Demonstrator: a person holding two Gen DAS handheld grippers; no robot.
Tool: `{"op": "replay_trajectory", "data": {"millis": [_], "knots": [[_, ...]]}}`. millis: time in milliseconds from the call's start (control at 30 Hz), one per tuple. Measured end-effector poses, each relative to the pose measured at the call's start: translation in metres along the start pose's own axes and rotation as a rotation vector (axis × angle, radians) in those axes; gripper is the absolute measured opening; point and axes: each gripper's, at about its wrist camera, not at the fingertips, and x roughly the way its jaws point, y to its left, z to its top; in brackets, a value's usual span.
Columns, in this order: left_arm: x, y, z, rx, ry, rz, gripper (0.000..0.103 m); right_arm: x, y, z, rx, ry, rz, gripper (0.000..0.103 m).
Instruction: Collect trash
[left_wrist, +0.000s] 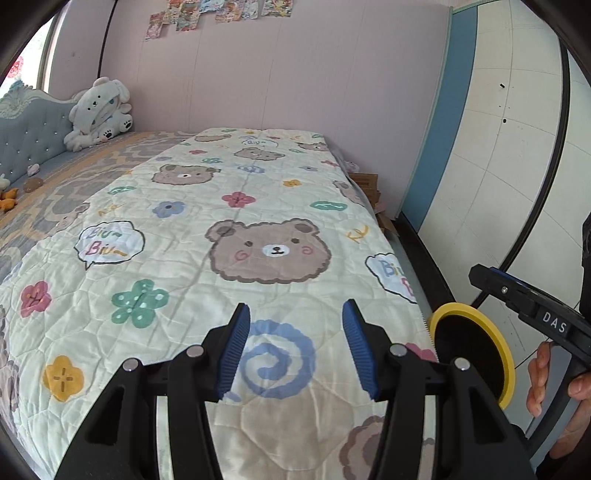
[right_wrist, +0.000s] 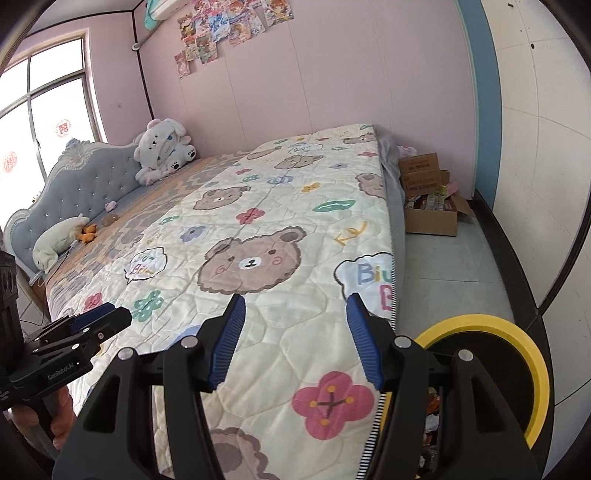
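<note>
**Over the bed, both jaws empty**

Above the bear-print quilt (left_wrist: 229, 206) both grippers hang with nothing between their blue pads. The left gripper (left_wrist: 295, 347) and right gripper (right_wrist: 295, 339) each stand with jaws apart. A yellow-rimmed bin (right_wrist: 517, 332) sits on the floor just beside the bed's edge, with scraps of trash (right_wrist: 432, 417) visible inside.

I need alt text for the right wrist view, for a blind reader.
The open, empty right claw hangs over a bear-print quilt on a bed. A yellow-rimmed bin stands on the floor at right, cardboard boxes behind it; the left claw shows at left.
</note>
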Motion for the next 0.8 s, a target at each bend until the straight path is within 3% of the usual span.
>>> {"op": "replay_trajectory", "data": {"millis": [267,467,667,800], "knots": [[-0.015,0.046,-0.013,-0.041,-0.031,0.073,0.050,0.013,0.044,-0.008,-0.035,0.013,0.042,0.054],[-0.026,0.068,-0.023,-0.060,-0.073,0.107,0.063,0.020,0.068,-0.017,-0.039,0.013,0.052,0.060],[-0.041,0.075,-0.029,-0.058,-0.152,0.130,0.083,0.016,0.072,-0.024,-0.024,-0.018,0.033,0.077],[-0.051,0.075,-0.032,-0.056,-0.196,0.138,0.090,0.006,0.075,-0.032,-0.029,-0.060,0.021,0.089]]}}
